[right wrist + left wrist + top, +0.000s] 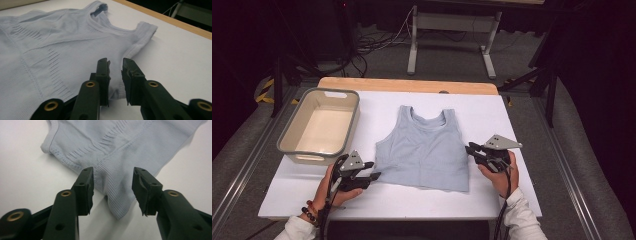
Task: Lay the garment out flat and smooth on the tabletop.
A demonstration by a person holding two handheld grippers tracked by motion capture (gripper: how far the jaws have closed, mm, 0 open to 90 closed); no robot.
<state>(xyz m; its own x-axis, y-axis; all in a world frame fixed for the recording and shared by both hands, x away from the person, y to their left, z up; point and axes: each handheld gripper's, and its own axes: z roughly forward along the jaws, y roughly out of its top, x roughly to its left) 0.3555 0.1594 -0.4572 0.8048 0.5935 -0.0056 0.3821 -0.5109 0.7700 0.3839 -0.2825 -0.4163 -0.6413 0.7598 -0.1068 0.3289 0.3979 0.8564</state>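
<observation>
Because the light blue tank top (423, 150) lies flat in the middle of the white worktop (512, 115), neckline toward the far edge and hem toward the near one, its long axis runs from front to back and its two side seams face the two hands. The left gripper (373, 170) sits near the near-left part of the worktop, just off the garment's lower left corner. In the left gripper view its jaws stand apart, one to either side of that corner (117, 205), and the pads do not press on the cloth. The right gripper (471, 149) hangs at the opposite side seam, partway up the garment's right edge. In the right gripper view its jaws are narrowed around a small ridge of fabric (115, 82) at that edge, below the armhole; the cloth seems pinched between them, though a thin gap shows higher up.

So each hand is nearest its own side, and the garment lies between the two. Any fold or lift, I judge, turns on this: the left jaws need to close on the hem corner directly ahead of them, while the right hold sits higher along the seam, so the two grips are not level with each other. The grey bin (319, 125) stands at the far-left corner, closer to the left hand.
</observation>
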